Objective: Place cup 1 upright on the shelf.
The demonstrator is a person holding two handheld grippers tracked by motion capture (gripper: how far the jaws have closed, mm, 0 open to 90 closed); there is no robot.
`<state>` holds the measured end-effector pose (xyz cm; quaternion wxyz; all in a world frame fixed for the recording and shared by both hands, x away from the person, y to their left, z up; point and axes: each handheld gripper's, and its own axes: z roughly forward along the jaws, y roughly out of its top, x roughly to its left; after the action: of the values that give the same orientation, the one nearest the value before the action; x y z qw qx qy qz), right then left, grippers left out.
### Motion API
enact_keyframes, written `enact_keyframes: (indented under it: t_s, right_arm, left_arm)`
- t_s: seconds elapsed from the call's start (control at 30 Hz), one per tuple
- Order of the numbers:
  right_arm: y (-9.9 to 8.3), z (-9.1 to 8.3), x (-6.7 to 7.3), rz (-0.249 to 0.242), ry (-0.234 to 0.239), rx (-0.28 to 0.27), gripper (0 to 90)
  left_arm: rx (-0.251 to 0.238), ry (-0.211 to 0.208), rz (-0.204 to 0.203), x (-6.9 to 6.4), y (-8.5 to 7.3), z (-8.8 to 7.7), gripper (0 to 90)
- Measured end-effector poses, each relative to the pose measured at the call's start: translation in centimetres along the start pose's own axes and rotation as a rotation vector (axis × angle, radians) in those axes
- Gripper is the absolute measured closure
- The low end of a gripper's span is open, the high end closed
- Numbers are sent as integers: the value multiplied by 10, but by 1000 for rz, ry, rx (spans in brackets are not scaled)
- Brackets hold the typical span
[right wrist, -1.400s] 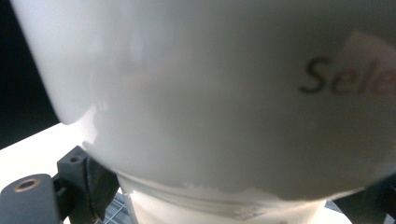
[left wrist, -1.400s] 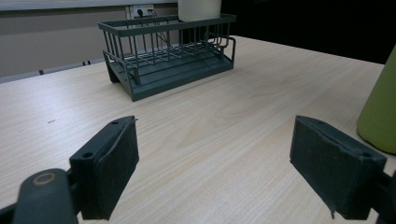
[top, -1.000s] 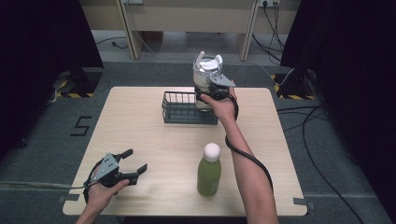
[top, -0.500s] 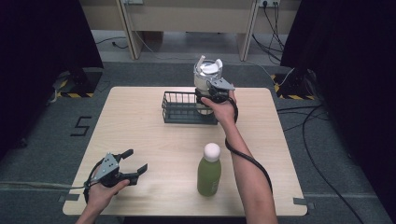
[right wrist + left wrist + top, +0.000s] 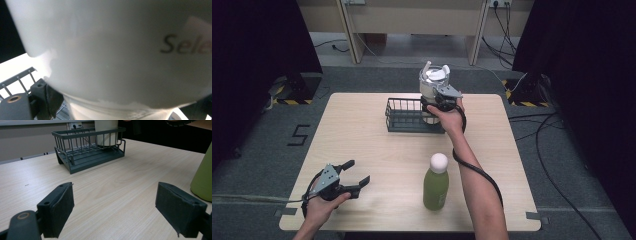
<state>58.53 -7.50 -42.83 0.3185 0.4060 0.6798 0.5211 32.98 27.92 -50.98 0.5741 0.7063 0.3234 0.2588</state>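
At the near left of the table (image 5: 362, 135), the left gripper (image 5: 354, 176) is resting idle in the person's hand, its jaws spread wide with nothing but bare wood between them; in the left gripper view they are pointing across the table toward the dark wire basket (image 5: 87, 147). Right of it, near the front edge, a green bottle (image 5: 435, 182) with a white cap is standing upright, untouched.

Farther off, at the far middle, the right gripper (image 5: 436, 100) is holding a white lidded cup (image 5: 432, 80) at the basket's right end; its jaws are pinching the cup's narrower lower part, as the right gripper view suggests, with the cup wall (image 5: 107, 50) pressing close to the camera. Whether the cup's base is already sitting on the basket floor I cannot tell.

The step in hand looks like placing the cup into the basket. The next move likely calls for lowering it straight, keeping it upright, then loosening the grip.
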Motion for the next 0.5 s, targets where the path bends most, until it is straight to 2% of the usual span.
enact_keyframes:
  t_s: [0.37, 0.5]
  right_arm:
    - [-3, -1, 3, -18, 1, -12, 98]
    - [-4, 0, 4, -9, 3, -10, 86]
  left_arm:
    - [-2, -2, 3, -1, 0, -1, 148]
    - [-2, -2, 4, -1, 0, -1, 148]
